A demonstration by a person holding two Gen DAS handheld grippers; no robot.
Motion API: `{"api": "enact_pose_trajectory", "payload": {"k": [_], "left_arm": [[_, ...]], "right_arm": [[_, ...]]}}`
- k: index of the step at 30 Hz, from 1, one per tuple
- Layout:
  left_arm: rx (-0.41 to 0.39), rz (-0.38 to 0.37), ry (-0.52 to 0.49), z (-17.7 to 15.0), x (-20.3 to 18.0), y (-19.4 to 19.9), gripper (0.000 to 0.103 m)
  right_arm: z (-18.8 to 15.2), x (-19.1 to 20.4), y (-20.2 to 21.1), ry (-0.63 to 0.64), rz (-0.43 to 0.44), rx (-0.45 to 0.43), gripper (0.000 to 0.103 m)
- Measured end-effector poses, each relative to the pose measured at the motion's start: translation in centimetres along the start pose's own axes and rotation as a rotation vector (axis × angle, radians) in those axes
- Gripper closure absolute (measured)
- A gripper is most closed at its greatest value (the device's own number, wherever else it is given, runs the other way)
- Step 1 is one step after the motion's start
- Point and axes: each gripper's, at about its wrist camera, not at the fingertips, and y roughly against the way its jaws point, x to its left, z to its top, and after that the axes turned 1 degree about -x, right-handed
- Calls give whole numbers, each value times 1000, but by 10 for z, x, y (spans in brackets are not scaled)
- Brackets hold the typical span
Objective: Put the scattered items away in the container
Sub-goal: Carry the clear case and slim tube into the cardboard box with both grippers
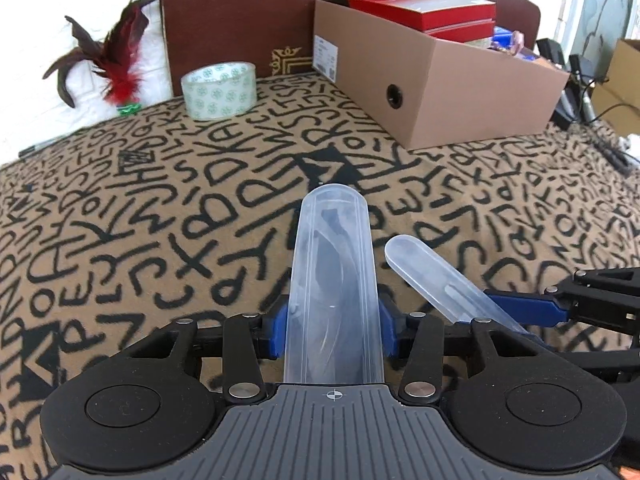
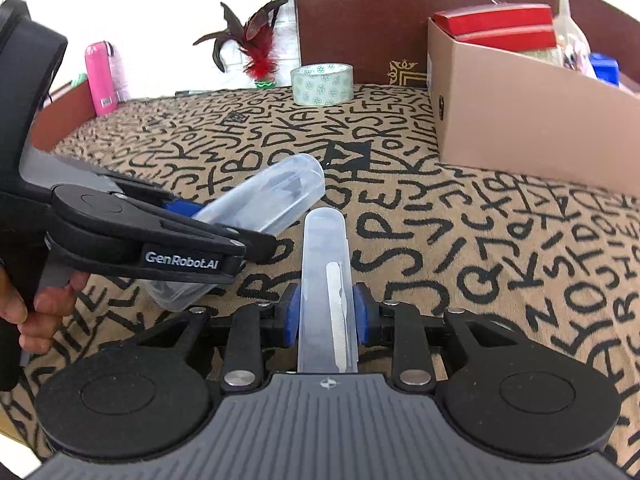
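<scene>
Left hand-held gripper (image 1: 333, 322) clamped on clear plastic case (image 1: 332, 280); right hand-held gripper (image 2: 327, 316) pinching its lid (image 2: 326, 280). Both above patterned cloth, cardboard box (image 1: 472, 92) ahead. Risks: slick plastic slipping out; halves colliding; box already crowded, piece may snag rim.

Letter-patterned tan blanket (image 1: 140, 208) before a dark brown headboard (image 1: 240, 12) and white wall (image 2: 160, 0)

"GenRobot.AI" on left gripper (image 2: 182, 206)
</scene>
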Motion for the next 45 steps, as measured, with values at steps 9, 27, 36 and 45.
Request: {"api": "enact_pose_trajectory", "payload": {"k": [9, 27, 36, 45], "left_arm": [[-5, -151, -3, 11, -51, 6, 58], [-220, -309, -36, 174, -161, 19, 58], [-214, -236, 111, 266, -160, -56, 58], [-221, -211, 141, 294, -153, -113, 38]], "right_arm": [[-14, -49, 33, -151, 10, -35, 72], [62, -177, 107, -227, -131, -364, 72], [157, -258, 59, -275, -225, -402, 72], [192, -308, -7, -295, -245, -378, 71]]}}
